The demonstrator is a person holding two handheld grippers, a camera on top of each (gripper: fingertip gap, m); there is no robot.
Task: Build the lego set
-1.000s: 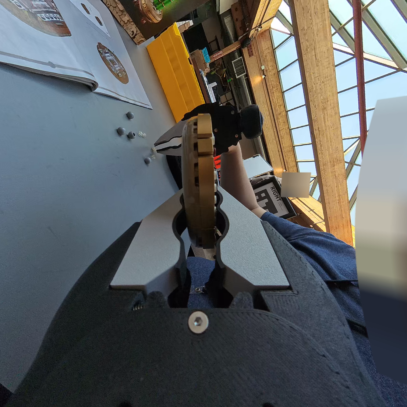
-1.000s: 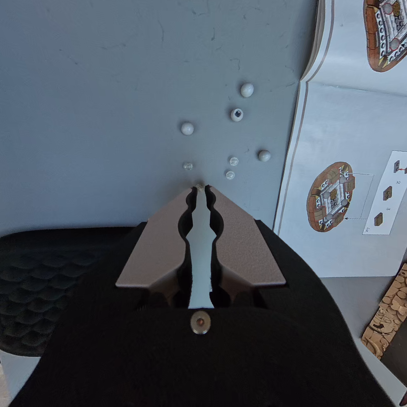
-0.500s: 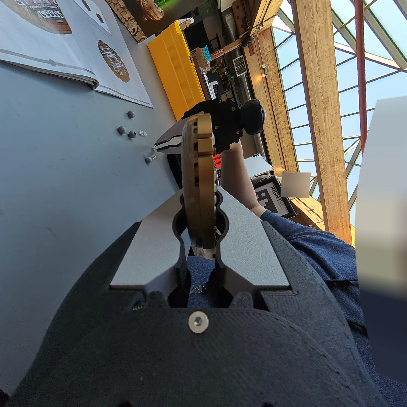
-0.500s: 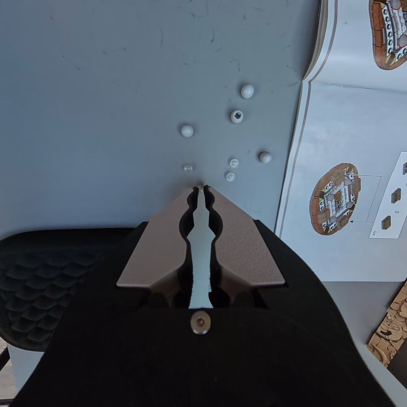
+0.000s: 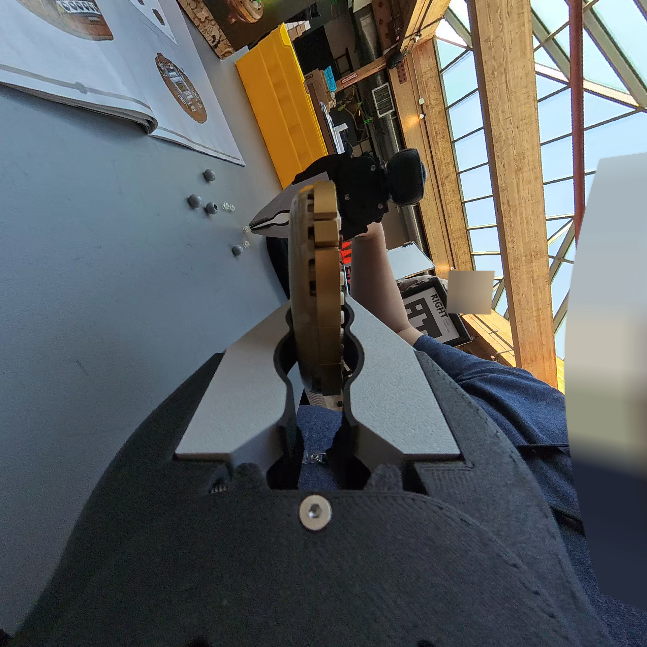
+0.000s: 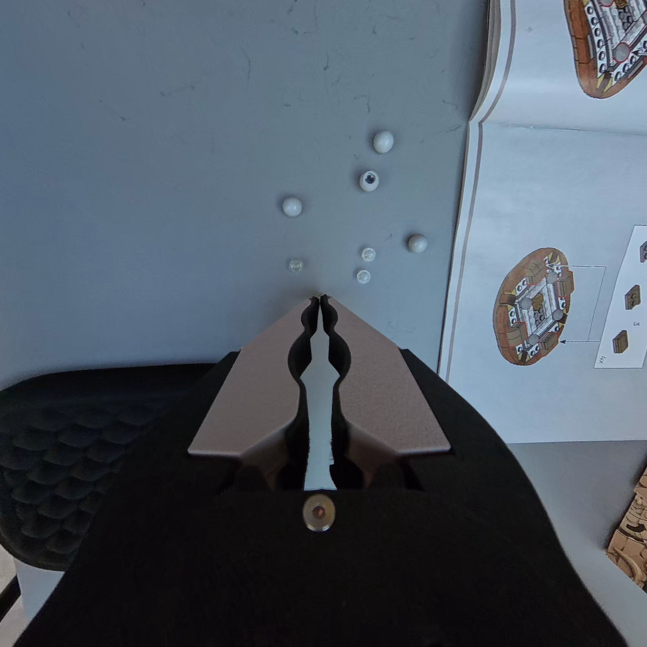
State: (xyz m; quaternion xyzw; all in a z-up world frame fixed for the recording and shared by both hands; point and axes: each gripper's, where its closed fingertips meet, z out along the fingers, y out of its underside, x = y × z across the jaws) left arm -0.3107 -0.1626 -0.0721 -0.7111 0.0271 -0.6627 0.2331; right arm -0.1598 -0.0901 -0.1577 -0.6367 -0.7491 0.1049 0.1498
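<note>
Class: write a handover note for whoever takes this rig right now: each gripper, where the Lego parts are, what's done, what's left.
Left gripper: shut on the round brown disc, held edge-on off the table.
Right gripper: jaws nearly closed at the table, seemingly pinching a clear stud.
Loose: four grey domes, three more clear studs, beside the open booklet.
Done: disc base built. Left: fit the domes and studs, probably per the booklet.
</note>
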